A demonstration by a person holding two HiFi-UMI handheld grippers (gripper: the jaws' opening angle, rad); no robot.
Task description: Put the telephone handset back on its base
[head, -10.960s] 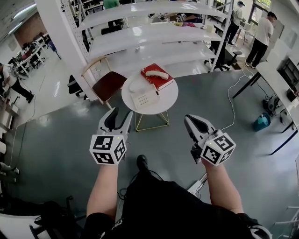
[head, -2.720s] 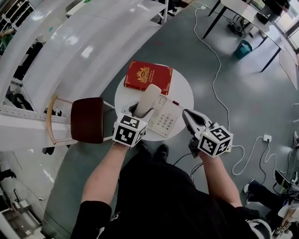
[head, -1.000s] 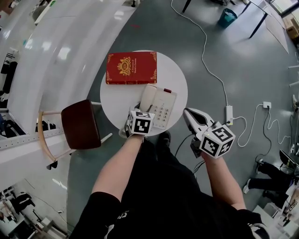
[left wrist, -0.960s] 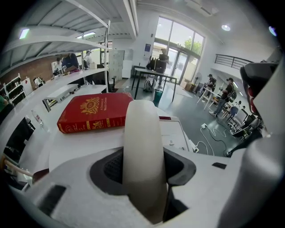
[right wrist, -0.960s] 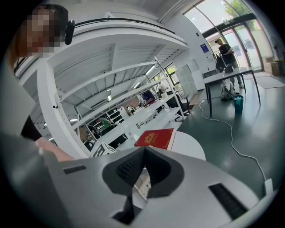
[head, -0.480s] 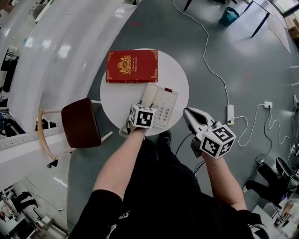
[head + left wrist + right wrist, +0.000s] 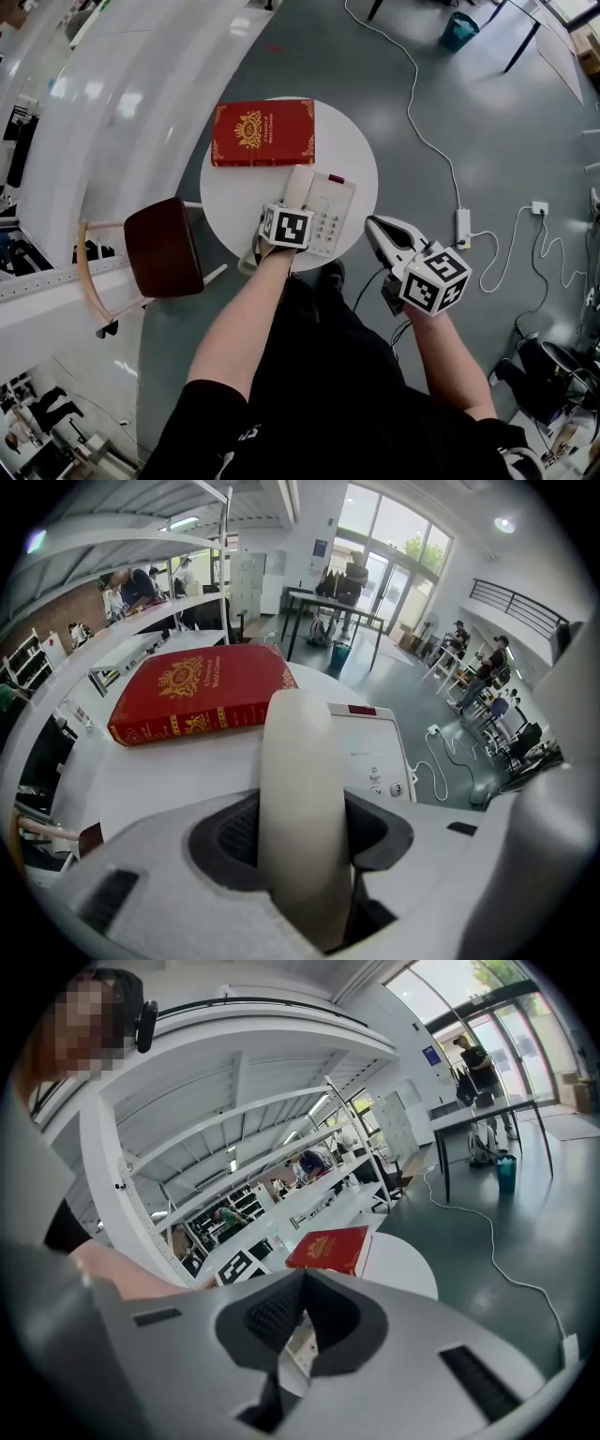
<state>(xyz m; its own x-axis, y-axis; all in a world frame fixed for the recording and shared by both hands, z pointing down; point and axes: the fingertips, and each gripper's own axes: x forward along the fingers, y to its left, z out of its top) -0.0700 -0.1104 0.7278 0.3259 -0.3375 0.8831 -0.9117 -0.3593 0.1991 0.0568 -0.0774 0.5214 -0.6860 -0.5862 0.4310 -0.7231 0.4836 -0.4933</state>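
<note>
The cream handset lies along the left side of the white telephone base on the round white table. My left gripper is shut on the handset's near end. In the left gripper view the handset runs forward between the two dark pads, and its far end is over the base. I cannot tell whether it rests in the cradle. My right gripper hangs off the table's near right edge, shut and empty.
A red hardback book lies on the far part of the table, also seen in the left gripper view. A wooden chair stands to the left. White shelves curve behind. A white cable crosses the grey floor on the right.
The left gripper has tipped slightly and edged forward over the base with the handset still in it. The right gripper has stayed where it was.
</note>
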